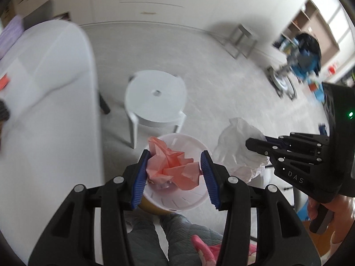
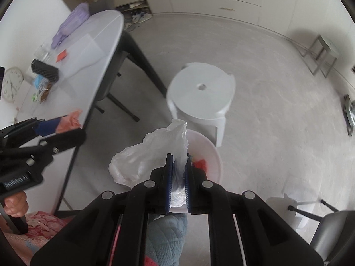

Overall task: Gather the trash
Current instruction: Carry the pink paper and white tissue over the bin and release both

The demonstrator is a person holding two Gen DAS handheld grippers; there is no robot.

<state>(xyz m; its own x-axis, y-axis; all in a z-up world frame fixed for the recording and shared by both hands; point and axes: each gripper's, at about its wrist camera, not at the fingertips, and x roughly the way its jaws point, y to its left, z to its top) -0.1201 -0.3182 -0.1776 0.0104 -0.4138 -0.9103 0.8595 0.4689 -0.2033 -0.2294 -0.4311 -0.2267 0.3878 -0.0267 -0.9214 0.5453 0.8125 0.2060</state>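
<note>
The left gripper [image 1: 174, 173] pinches a crumpled pink sheet of paper [image 1: 172, 166] between its blue ribbed pads [image 1: 139, 177], directly above the round white plastic bin [image 1: 177, 199] that stands on the pale grey floor [image 1: 221, 77]. The right gripper [image 2: 177, 177] has its jaws pressed together on a crumpled white plastic bag [image 2: 150, 155], which billows out to the left of the pads over the bin's [image 2: 213, 155] near rim; a scrap of red trash [image 2: 200, 163] lies inside the bin. In the left wrist view the right gripper [image 1: 255, 145] comes in from the right edge with the white bag [image 1: 239, 146] bunched at its tips, just beside the bin's rim. A round white plastic stool [image 2: 200, 90] stands on the floor just beyond the bin. The white table [image 2: 88, 51] sits to the left, its rounded edge near the left gripper [image 2: 57, 125], carrying a purple pouch [image 2: 71, 23], a small red scrap [image 2: 62, 55], a black ribbed object [image 2: 44, 69] and a white wall clock [image 2: 12, 84] at its far edge.
</note>
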